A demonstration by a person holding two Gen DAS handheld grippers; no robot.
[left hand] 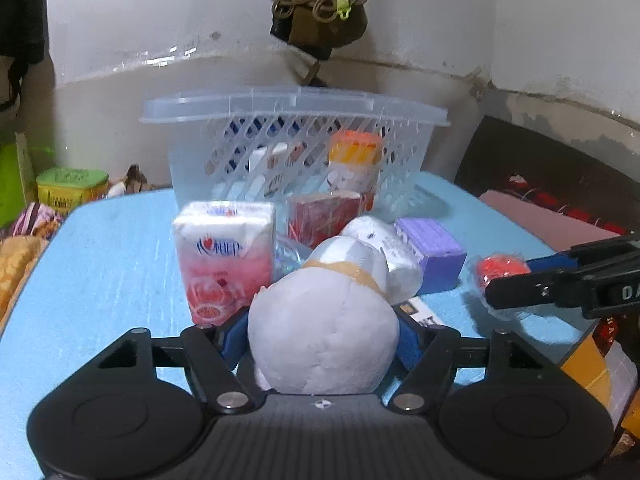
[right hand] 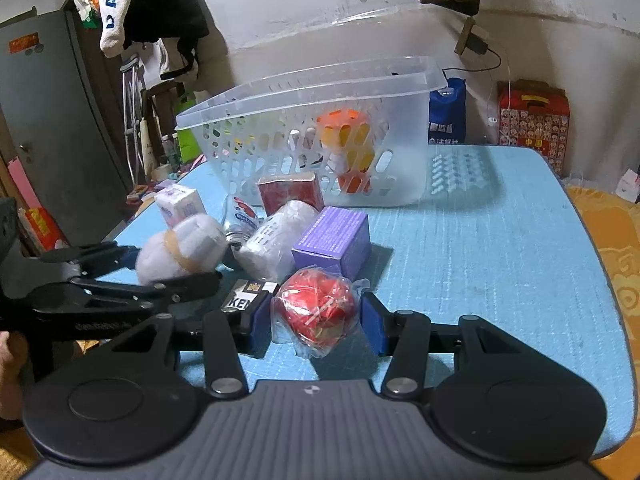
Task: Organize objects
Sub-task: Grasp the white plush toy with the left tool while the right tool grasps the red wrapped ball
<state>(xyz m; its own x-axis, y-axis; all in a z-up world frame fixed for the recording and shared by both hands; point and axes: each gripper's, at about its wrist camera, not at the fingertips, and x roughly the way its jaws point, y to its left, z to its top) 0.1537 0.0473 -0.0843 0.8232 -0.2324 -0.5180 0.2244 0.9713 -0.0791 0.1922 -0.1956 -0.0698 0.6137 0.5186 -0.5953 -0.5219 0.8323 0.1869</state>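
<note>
My left gripper [left hand: 322, 334] is shut on a white plush toy [left hand: 324, 328] with a tan band, held just above the blue table [left hand: 112, 248]; it also shows in the right wrist view [right hand: 180, 254]. My right gripper [right hand: 316, 320] has its blue pads on both sides of a red item in clear wrap [right hand: 316, 308], which rests on the table; the item also shows in the left wrist view [left hand: 500, 270]. A clear lattice basket [left hand: 280, 152] stands at the back and holds an orange-capped cup [left hand: 354, 160] and other packs.
In front of the basket lie a pink tissue pack [left hand: 224, 256], a red box [left hand: 324, 212], a white wrapped roll [left hand: 388, 256], a purple box [left hand: 434, 252] and a black-and-white card [right hand: 250, 296]. A green tin [left hand: 72, 188] stands off the table's left.
</note>
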